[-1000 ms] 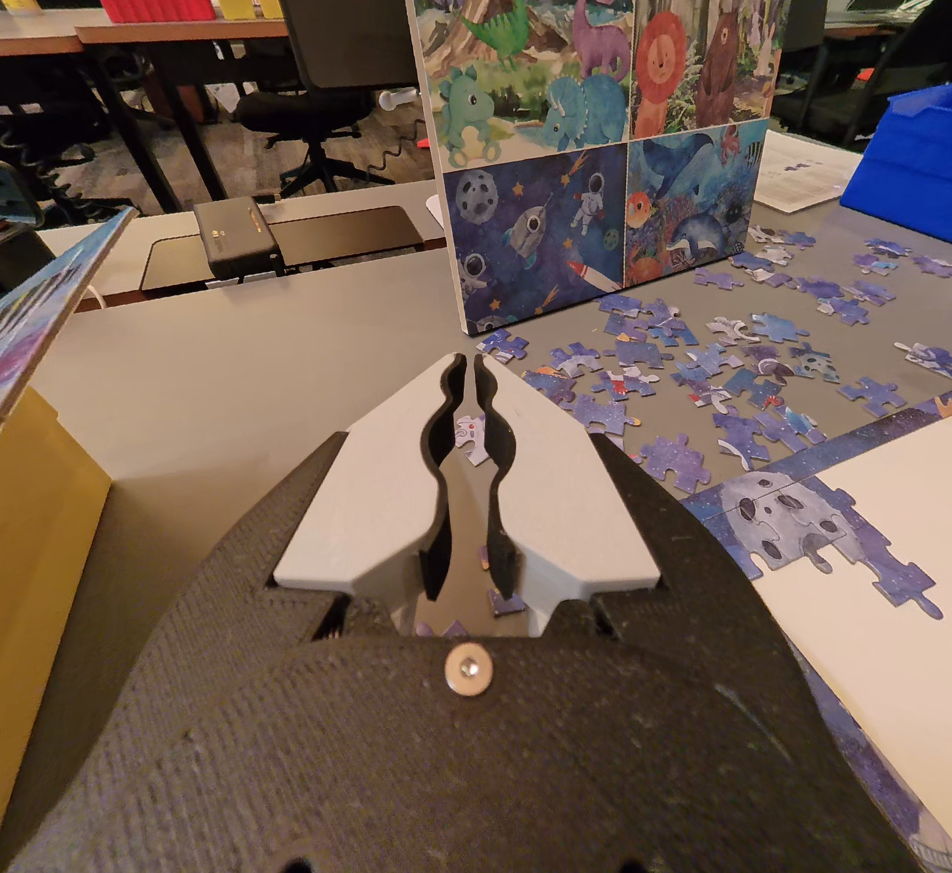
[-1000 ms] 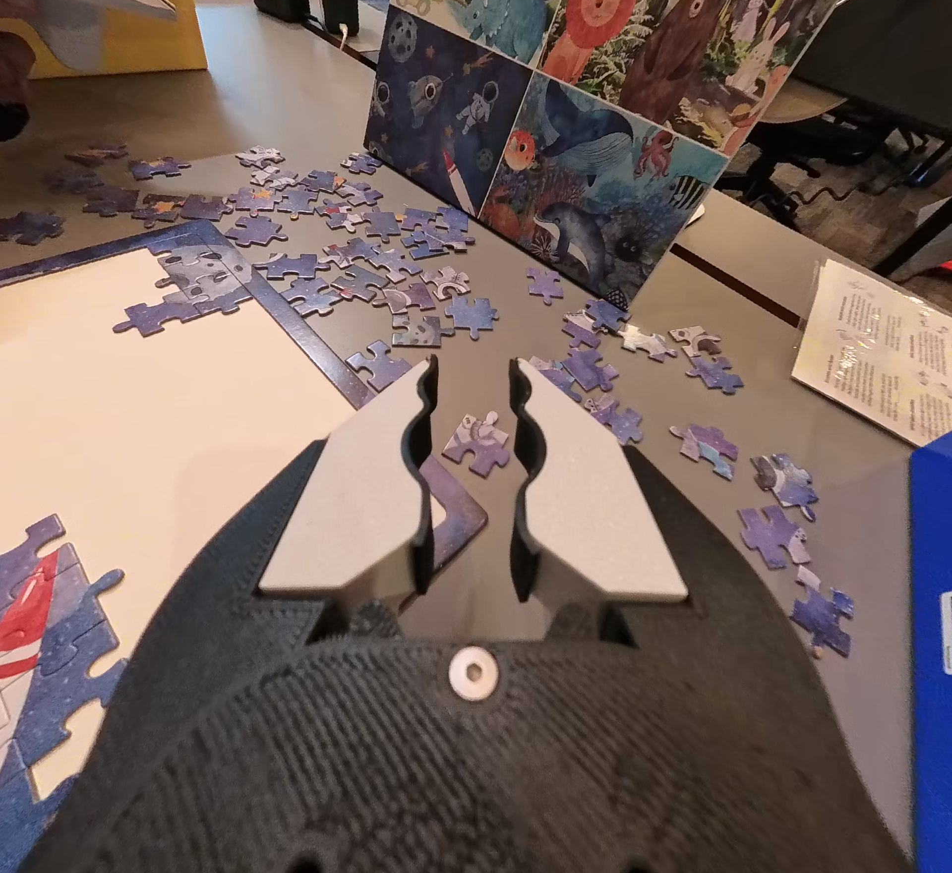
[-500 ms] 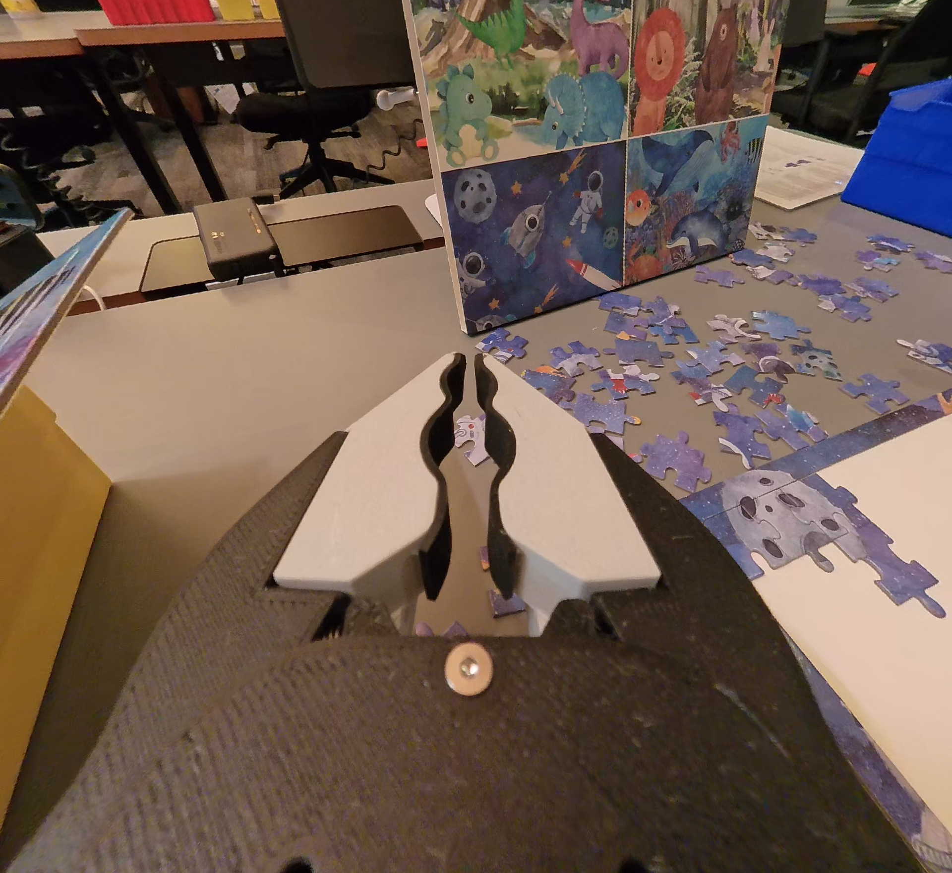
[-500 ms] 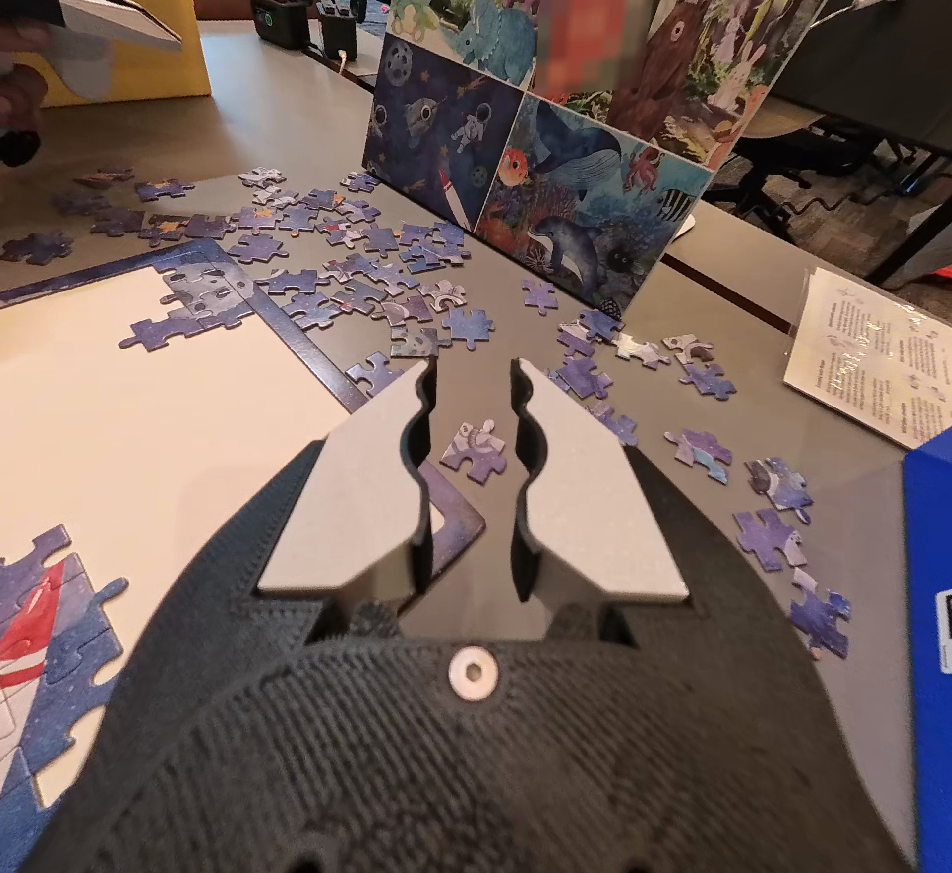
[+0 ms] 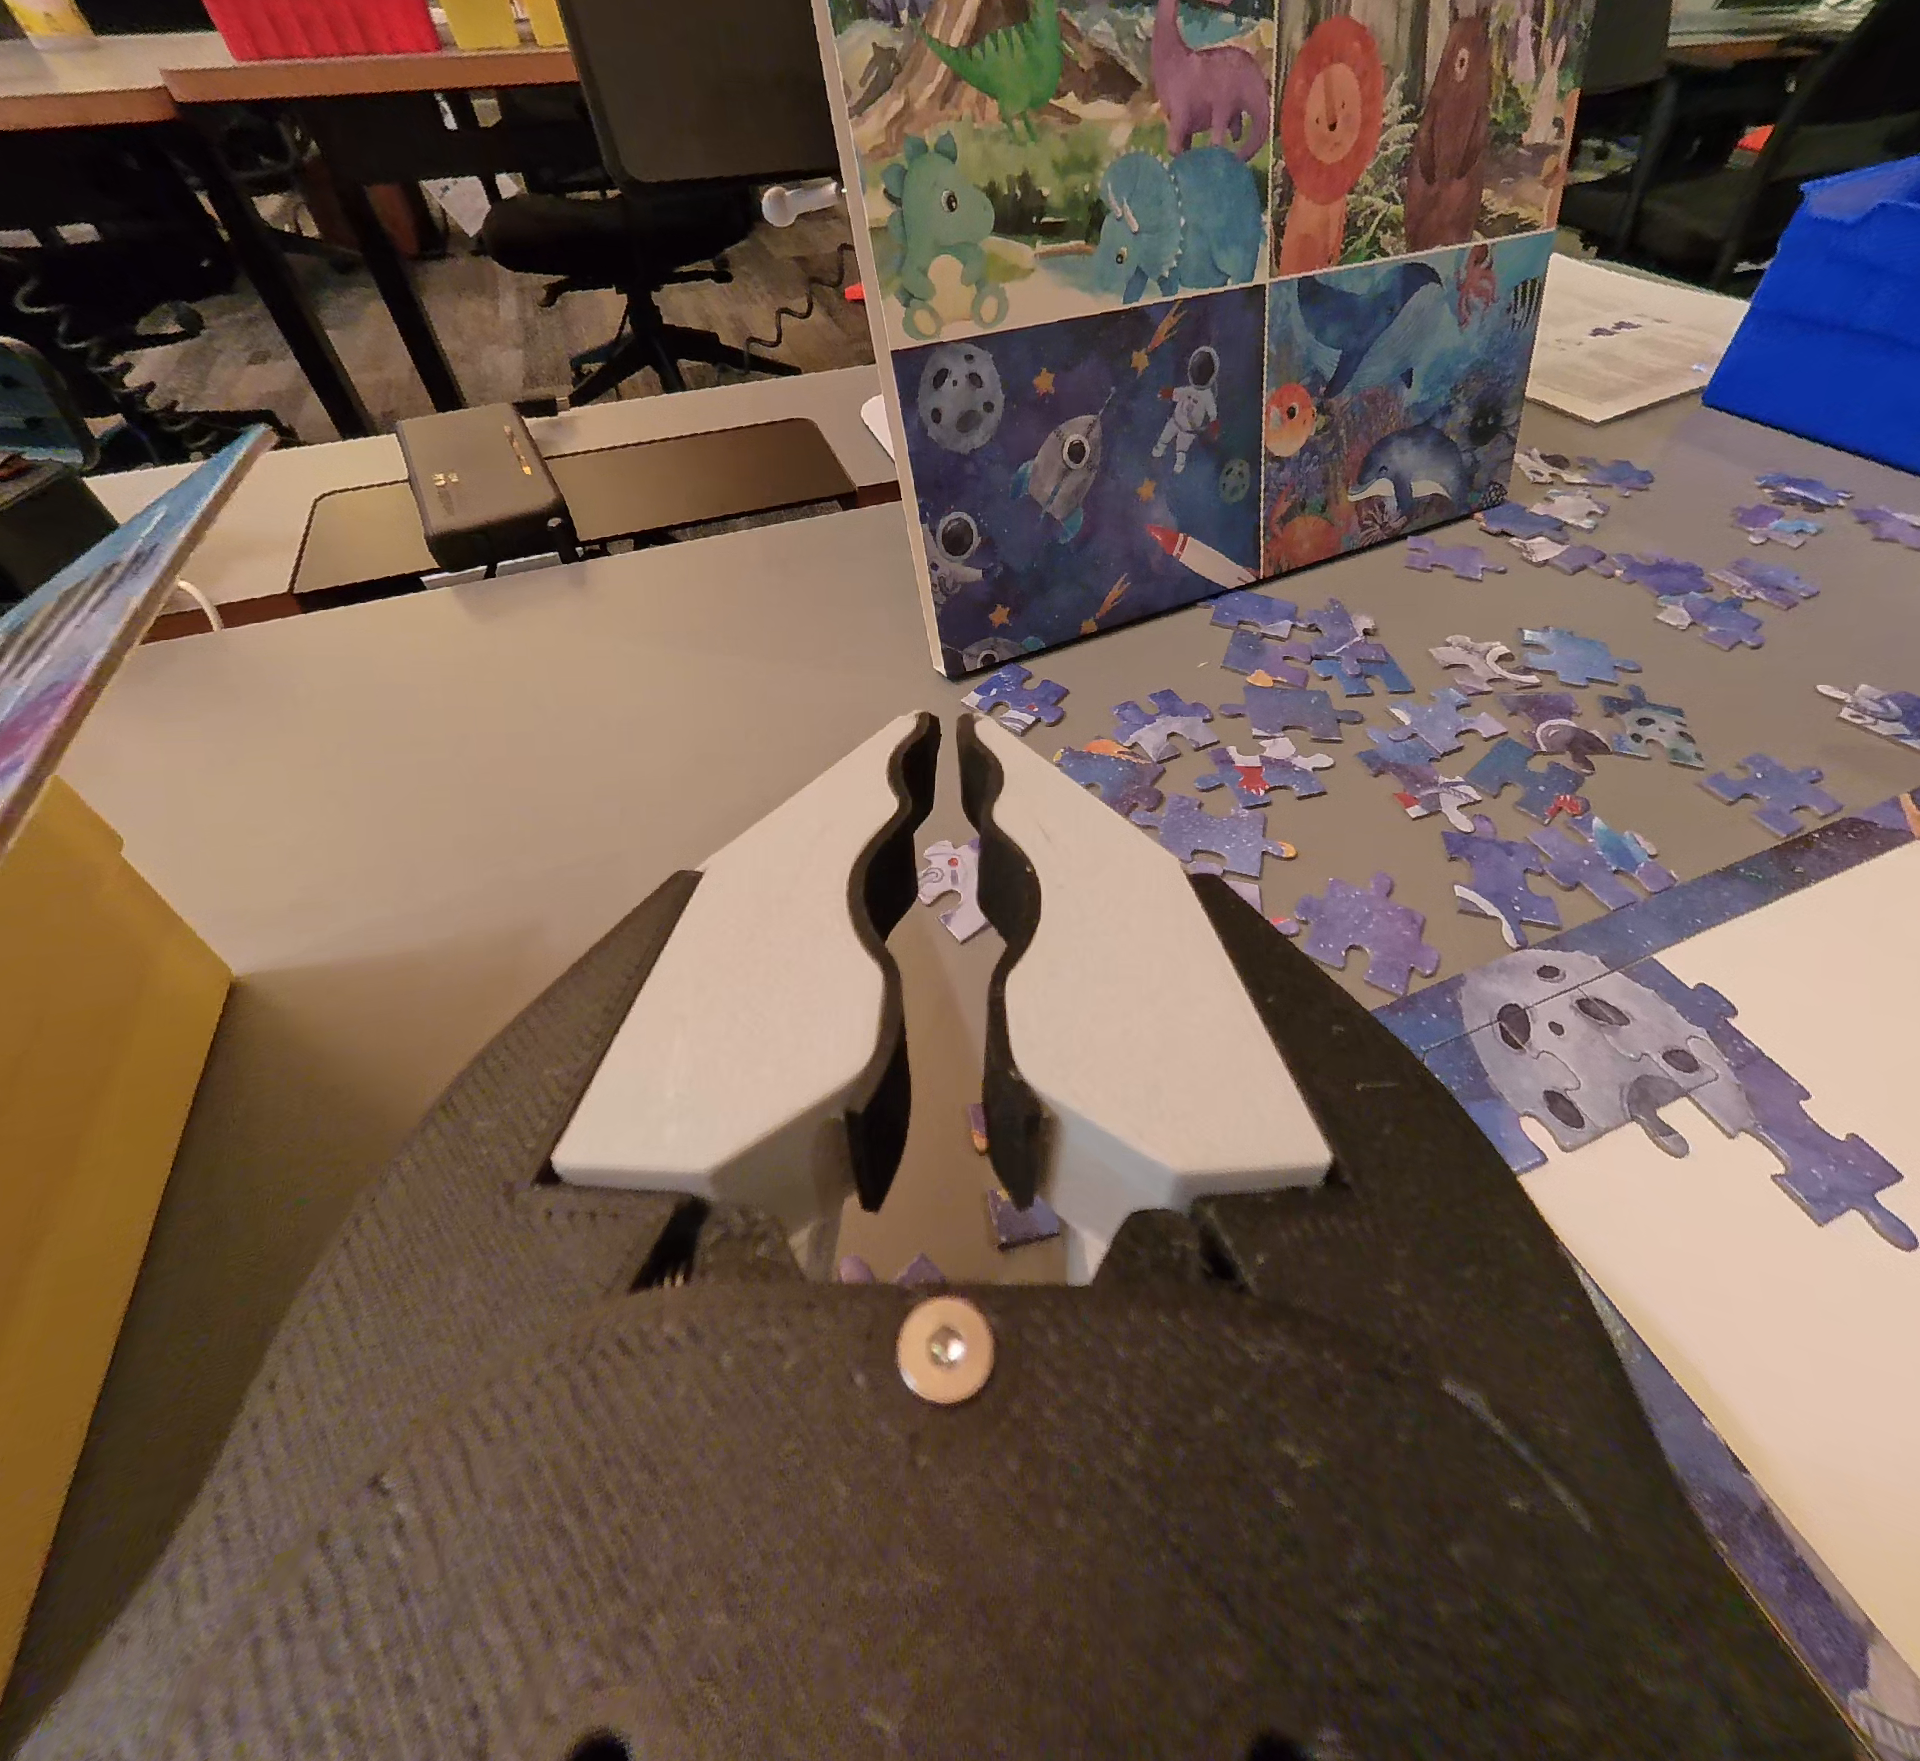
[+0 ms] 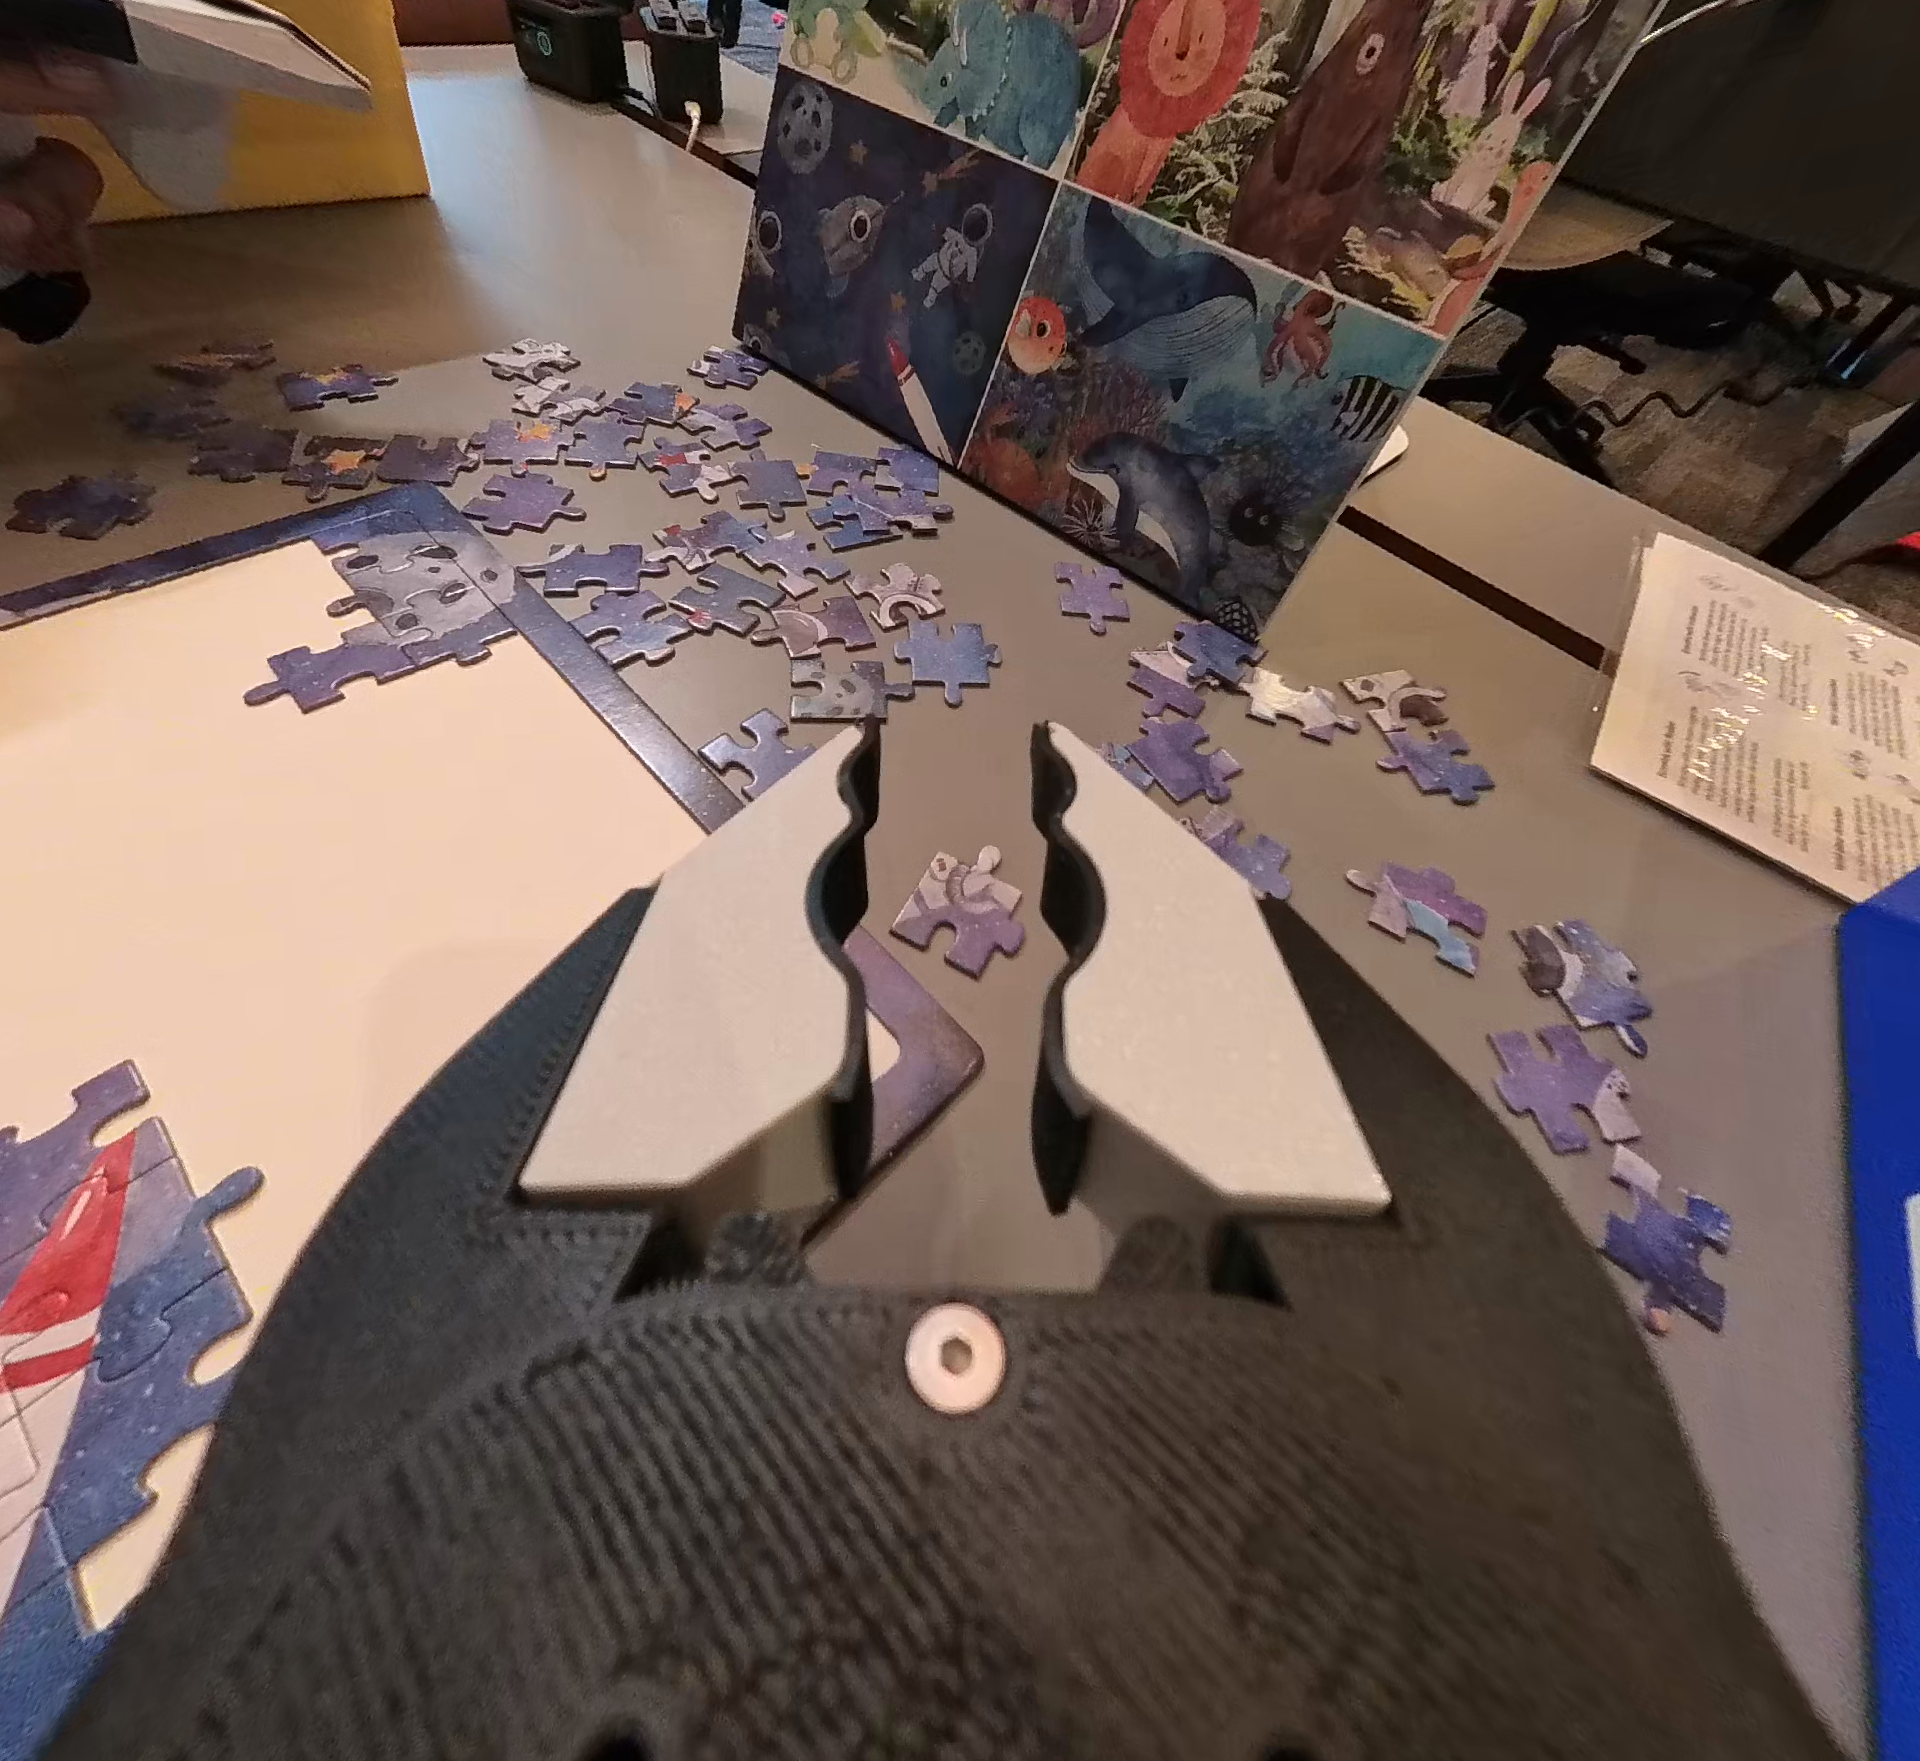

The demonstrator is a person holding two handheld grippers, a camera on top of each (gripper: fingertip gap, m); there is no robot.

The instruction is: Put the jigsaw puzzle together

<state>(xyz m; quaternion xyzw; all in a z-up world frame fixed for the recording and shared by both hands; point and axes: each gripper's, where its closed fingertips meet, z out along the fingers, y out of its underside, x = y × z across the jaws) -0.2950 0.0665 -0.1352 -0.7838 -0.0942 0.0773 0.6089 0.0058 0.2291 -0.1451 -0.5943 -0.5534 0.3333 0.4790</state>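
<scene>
the left gripper (image 5: 948,724) hangs above the grey table (image 5: 499,776) with its fingertips drawn almost together, only a thin slit between them, and nothing gripped. through the wider hollow behind the tips a pale puzzle piece (image 5: 951,885) shows, lying flat on the table below, not pinched. to its right spreads a scatter of loose blue and purple pieces (image 5: 1455,724), then the corner of a puzzle tray (image 5: 1766,1036) with a joined grey moon section (image 5: 1590,1046). an upright picture board (image 5: 1195,257) stands beyond, and a yellow box (image 5: 94,1088) sits at the left edge.

the right gripper (image 6: 954,745) is clearly parted, its pads bare, hovering over a purple-and-white puzzle piece (image 6: 961,911) that rests on the table between the fingers without touching either. the tray's dark corner (image 6: 925,1046) lies under the left finger. more loose pieces (image 6: 727,548) fan out ahead toward the picture board (image 6: 1143,205); a printed sheet (image 6: 1766,724) and a blue bin (image 6: 1881,1296) lie to the right.
</scene>
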